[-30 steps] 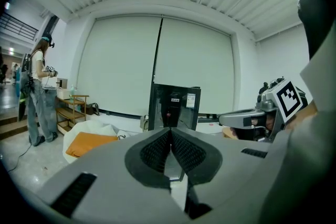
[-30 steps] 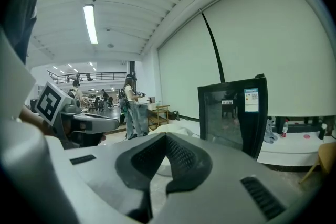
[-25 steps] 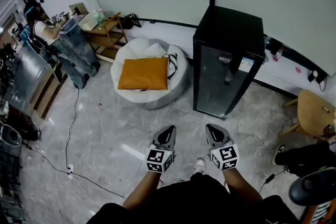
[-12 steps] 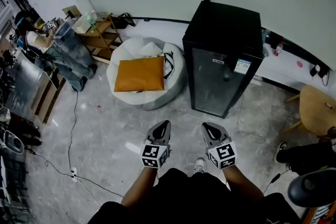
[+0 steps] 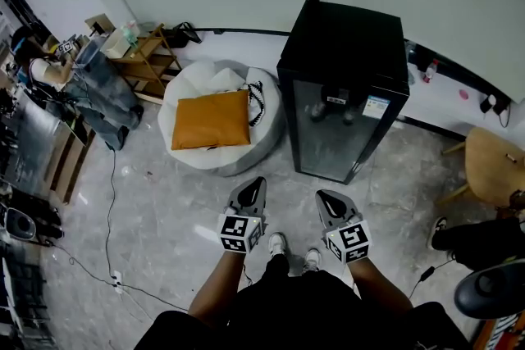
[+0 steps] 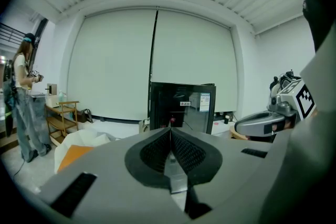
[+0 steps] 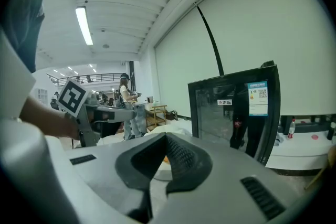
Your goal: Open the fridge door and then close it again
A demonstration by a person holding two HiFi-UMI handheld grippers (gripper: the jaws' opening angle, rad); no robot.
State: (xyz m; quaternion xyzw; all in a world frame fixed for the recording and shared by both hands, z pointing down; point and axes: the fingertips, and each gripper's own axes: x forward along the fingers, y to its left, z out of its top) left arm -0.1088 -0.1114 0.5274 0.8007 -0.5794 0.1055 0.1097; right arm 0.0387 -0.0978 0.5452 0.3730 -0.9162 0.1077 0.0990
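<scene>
The left gripper (image 5: 253, 191) was pressed together on nothing, and the right gripper (image 5: 326, 199) beside it looked likewise closed and empty. The fridge (image 5: 344, 45) stood shut just ahead, apart from both. With jaws together, neither could catch the door's edge and would likely skid off the glass.

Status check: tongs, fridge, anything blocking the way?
Left tongs shut, empty. Right tongs shut, empty. Fridge ahead, door closed, untouched. Beanbag beside it, off the path.
</scene>
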